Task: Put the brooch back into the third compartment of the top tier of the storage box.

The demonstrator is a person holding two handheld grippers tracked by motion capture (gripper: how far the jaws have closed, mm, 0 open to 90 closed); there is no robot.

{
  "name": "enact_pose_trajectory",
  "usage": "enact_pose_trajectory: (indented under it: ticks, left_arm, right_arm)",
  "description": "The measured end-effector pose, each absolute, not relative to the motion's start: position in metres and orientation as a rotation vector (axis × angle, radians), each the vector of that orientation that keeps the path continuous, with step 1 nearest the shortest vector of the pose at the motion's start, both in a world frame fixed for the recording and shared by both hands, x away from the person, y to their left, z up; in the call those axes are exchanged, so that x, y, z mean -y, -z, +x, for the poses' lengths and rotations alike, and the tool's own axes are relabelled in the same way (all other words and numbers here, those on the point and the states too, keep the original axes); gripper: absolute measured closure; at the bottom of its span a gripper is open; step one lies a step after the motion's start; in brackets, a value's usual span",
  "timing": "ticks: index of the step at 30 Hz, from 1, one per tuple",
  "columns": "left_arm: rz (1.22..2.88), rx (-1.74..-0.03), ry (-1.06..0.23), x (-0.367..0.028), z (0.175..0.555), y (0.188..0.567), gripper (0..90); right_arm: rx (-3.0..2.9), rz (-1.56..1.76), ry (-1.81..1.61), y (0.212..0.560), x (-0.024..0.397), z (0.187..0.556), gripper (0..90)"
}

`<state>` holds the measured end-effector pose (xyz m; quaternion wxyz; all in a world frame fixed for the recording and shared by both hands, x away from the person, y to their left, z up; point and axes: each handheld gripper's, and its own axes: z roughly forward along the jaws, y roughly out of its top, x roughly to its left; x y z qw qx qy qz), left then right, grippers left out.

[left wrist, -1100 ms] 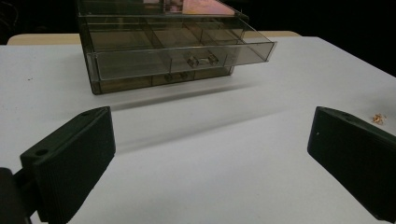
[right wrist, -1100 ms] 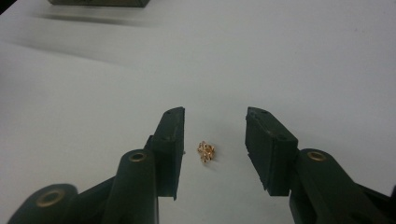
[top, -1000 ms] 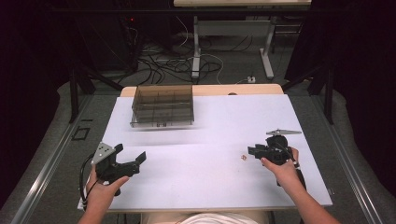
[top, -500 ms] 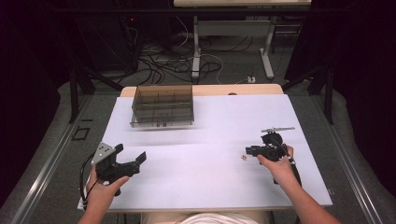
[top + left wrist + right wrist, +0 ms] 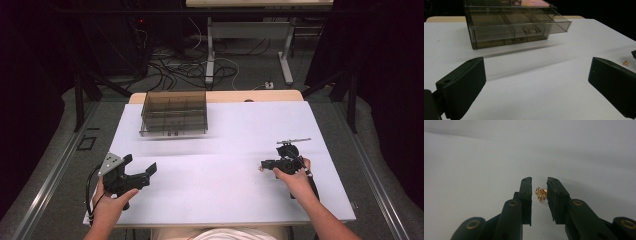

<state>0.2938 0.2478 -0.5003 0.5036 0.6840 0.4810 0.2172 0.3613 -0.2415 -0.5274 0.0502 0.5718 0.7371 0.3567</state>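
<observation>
A tiny gold metal piece (image 5: pixel 541 193) lies on the white table sheet (image 5: pixel 225 130), between the jaws of my right gripper (image 5: pixel 539 181). Those jaws have just been closing and stand narrow, with a sliver of gap left on one side of the piece. In the high view the right gripper (image 5: pixel 263 164) sits low at the table's right, pointing left. My left gripper (image 5: pixel 141 165) rests at the front left, jaws wide open and nothing between them (image 5: pixel 536 82). Gold bits (image 5: pixel 626 62) also show far off in the left gripper view.
A smoky clear drawer box (image 5: pixel 174 114) stands at the back left of the sheet, its upper drawer (image 5: pixel 519 27) pulled partly out. Beyond the table's far edge are desk legs and floor cables.
The right gripper has edged slightly left toward the gold piece. The left hand and gripper have stayed put.
</observation>
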Motion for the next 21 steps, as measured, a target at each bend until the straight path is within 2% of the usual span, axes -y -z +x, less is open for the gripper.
enact_pose_trajectory:
  ticks: [21]
  left_arm:
    - [1.653, -1.162, -0.523, -0.249, 0.295, 0.500, 1.5]
  right_arm:
    - [-2.277, 1.761, -1.034, 0.539, 0.238, 0.367, 79.0]
